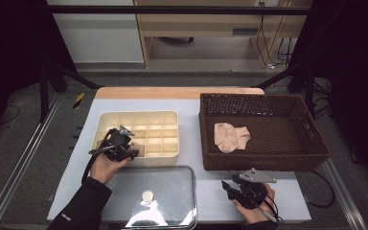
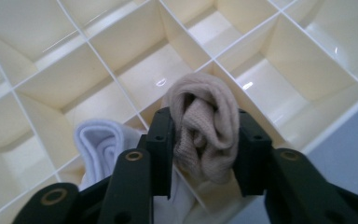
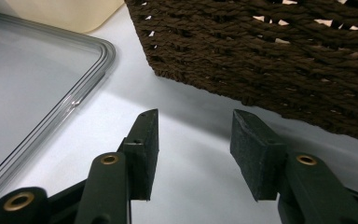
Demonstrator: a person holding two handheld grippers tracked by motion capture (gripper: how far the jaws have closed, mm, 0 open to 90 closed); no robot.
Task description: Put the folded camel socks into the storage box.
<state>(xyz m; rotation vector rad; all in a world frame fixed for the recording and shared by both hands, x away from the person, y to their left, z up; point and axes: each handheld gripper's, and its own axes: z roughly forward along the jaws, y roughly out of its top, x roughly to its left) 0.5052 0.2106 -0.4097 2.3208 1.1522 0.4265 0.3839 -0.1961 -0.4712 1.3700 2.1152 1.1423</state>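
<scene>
A cream divided box (image 1: 163, 143) with several compartments stands left of centre. My left gripper (image 1: 124, 148) hovers over its near-left corner, shut on a rolled beige sock (image 2: 207, 126) held above a compartment (image 2: 261, 79). A rolled white sock (image 2: 100, 144) lies in the neighbouring cell. A flat beige sock (image 1: 231, 136) lies in the brown wicker basket (image 1: 316, 148) on the right. My right gripper (image 1: 231, 186) rests low near the table's front, open, with nothing between its jaws (image 3: 193, 149), just short of the basket wall (image 3: 261, 56).
A clear lid with a round knob (image 1: 147, 195) lies in front of the box; its rim (image 3: 84, 88) is left of my right gripper. White tabletop (image 1: 211, 191) lies between the lid and the basket. Metal frame rails run along both table sides.
</scene>
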